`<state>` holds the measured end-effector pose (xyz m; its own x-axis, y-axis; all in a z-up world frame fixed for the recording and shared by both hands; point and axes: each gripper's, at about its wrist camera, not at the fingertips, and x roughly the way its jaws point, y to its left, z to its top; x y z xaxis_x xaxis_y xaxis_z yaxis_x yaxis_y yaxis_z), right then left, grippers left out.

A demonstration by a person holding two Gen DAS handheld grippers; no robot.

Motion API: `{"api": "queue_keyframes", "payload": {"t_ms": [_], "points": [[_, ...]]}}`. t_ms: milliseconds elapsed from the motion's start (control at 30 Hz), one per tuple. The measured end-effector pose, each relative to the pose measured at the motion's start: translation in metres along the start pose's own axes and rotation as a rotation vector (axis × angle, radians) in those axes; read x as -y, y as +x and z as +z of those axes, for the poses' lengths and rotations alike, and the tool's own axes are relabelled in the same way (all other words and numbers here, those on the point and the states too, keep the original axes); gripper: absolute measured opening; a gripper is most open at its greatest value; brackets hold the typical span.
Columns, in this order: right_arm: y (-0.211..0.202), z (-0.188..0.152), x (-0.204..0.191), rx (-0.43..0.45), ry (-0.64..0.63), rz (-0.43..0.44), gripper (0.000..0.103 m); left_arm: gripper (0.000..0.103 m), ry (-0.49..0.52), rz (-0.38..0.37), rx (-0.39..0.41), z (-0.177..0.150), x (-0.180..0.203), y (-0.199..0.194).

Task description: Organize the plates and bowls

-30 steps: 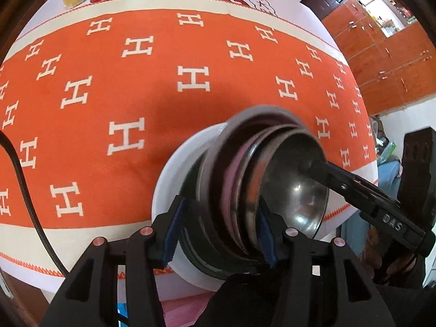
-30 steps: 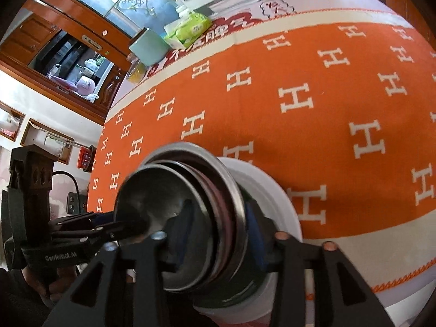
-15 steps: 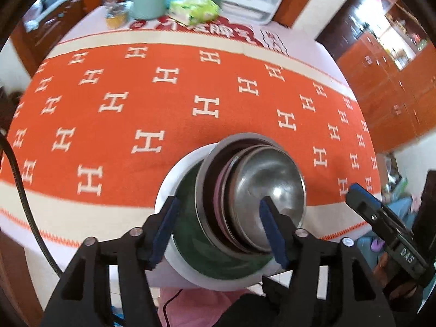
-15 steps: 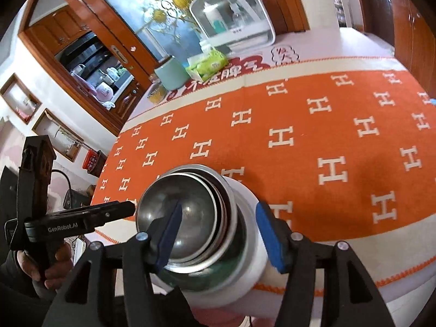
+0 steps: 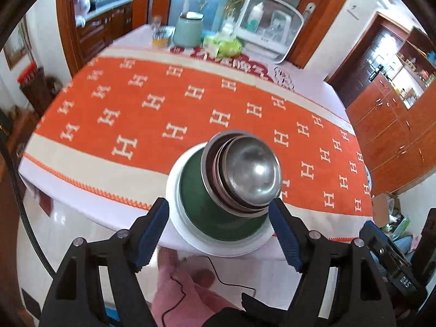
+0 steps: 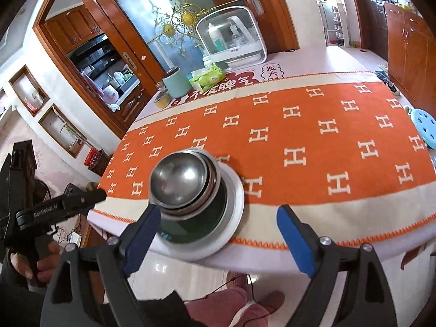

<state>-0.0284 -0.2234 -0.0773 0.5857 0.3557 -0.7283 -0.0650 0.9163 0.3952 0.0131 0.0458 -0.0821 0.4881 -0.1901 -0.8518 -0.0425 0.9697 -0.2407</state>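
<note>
Both tongs [image 5: 219, 234] [image 6: 216, 238] wide open, empty.

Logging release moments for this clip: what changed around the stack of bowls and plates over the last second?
Both grippers let go of the stack and drew back toward the person. The left gripper and right gripper now hang open, clear of it. The steel bowls, green bowl and white plate stayed nested at the near edge of the orange tablecloth.

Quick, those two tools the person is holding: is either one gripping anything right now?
Left tool: open, holding nothing, backed off from the stacked bowls.
Right tool: open, holding nothing.
</note>
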Motion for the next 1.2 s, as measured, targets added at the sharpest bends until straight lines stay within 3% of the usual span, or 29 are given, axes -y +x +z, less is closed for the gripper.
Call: {"api": "queue_keyframes", "payload": {"t_ms": [233, 500, 667, 900, 1033, 1200], "points": [[-0.028, -0.008, -0.036, -0.011, -0.043, -0.043, 0.094, 0.083, 0.130, 0.055, 0.104, 0.004, 0.021, -0.037], [-0.046, -0.015, -0.082, 0.021, -0.092, -0.187, 0.096, 0.084, 0.178, 0.049, 0.124, 0.003, 0.025, -0.057], [-0.051, -0.023, -0.096, 0.072, -0.097, -0.263, 0.096, 0.091, 0.203, 0.044, 0.130, -0.005, 0.024, -0.062], [-0.042, -0.031, -0.112, 0.097, -0.113, -0.263, 0.096, 0.101, 0.223, 0.096, 0.170, -0.015, 0.019, -0.069], [-0.036, -0.035, -0.115, 0.086, -0.104, -0.256, 0.096, 0.102, 0.225, 0.116, 0.207, -0.019, 0.013, -0.076], [-0.036, -0.037, -0.121, 0.105, -0.094, -0.263, 0.098, 0.102, 0.242, 0.115, 0.193, -0.020, 0.009, -0.073]]}}
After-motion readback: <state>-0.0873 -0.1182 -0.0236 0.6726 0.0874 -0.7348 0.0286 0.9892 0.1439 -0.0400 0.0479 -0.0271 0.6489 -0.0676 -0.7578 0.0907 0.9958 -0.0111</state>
